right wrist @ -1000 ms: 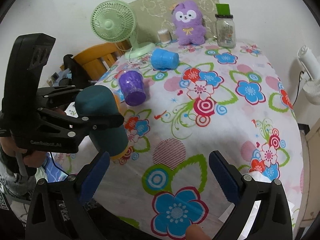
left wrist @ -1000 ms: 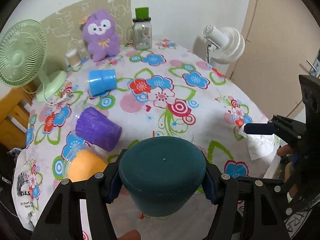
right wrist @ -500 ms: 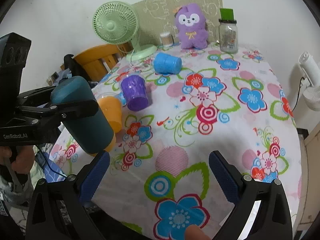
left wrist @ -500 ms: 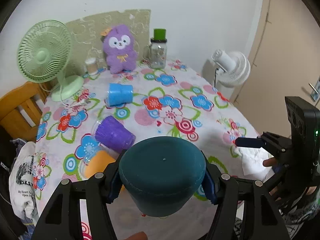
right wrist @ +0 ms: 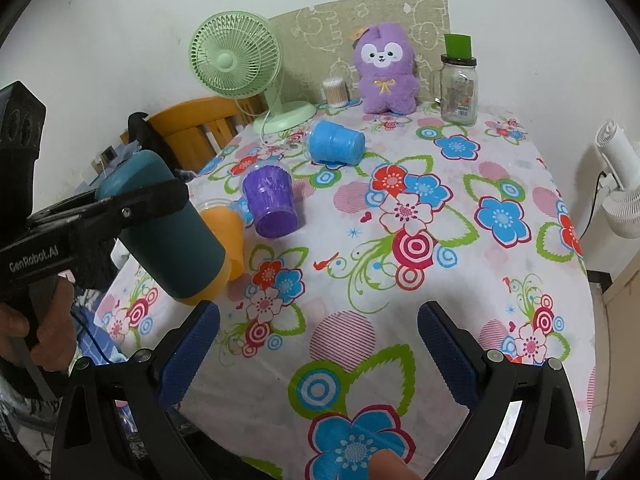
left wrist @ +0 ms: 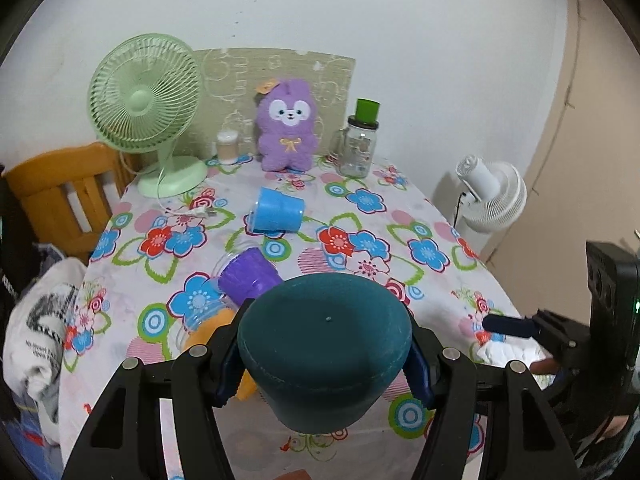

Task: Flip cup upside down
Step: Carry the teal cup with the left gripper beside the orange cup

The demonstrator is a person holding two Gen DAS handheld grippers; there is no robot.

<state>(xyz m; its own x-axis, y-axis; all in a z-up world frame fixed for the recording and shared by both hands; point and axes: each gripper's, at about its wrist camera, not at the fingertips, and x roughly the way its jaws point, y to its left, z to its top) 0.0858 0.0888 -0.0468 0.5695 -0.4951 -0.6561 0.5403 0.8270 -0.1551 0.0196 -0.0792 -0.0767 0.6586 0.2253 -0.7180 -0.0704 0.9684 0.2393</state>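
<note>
Left wrist view: the left gripper (left wrist: pixel 326 354) has its jaws closed on the sides of a dark teal cup (left wrist: pixel 325 344), held above the near edge of the tabletop (left wrist: pixel 424 216). The cup's flat closed base faces the camera, so its mouth points down and away. Behind it, an orange cup (left wrist: pixel 208 330), a purple cup (left wrist: pixel 250 278) and a blue cup (left wrist: pixel 278 214) lie on their sides.

Right wrist view: the teal cup (right wrist: pixel 172 232) hangs tilted at the left, off the tabletop's edge, just in front of the orange cup (right wrist: pixel 226 230). The right gripper (right wrist: pixel 319 352) is wide open and holds nothing, hovering over bare flowered cloth.

To finish well, the cup probably needs carrying inward over open cloth, clear of the fallen cups, then levelling so its rim meets the tabletop evenly before release; a tilted landing could tip it.
</note>
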